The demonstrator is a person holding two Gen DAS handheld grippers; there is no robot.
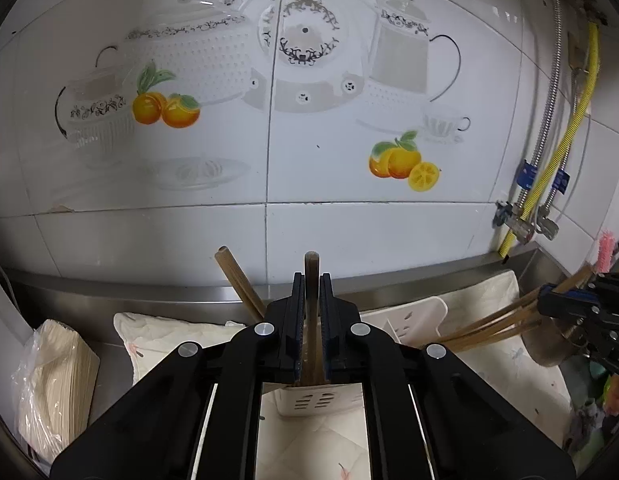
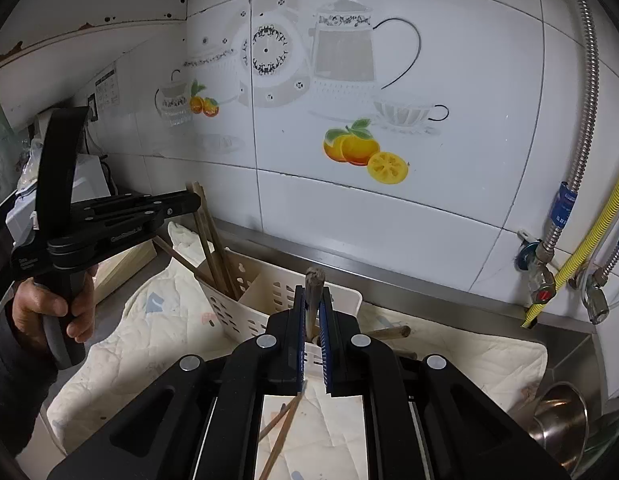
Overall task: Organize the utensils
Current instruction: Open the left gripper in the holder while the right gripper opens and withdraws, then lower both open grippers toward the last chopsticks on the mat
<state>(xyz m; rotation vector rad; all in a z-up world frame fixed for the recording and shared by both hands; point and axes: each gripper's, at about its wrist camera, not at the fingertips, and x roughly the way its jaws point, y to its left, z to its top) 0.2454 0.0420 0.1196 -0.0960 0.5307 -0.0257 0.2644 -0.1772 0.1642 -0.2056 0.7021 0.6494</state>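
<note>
The right gripper (image 2: pixel 313 340), jaws clamped on chopsticks (image 2: pixel 314 300) w/ long axis upright toward 12 o'clock, hangs directly over the white holder (image 2: pixel 245 316); left gripper (image 1: pixel 311 328) also clamps a stick.

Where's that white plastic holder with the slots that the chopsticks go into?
In the right wrist view the white slotted utensil holder sits left of centre on the quilted cloth, near the steel ledge under the tiled wall, with brown chopsticks standing in its left compartment.

Both the left gripper (image 1: pixel 311 280) and right gripper (image 2: pixel 314 294) appear nearly closed, each clamping something thin.
</note>
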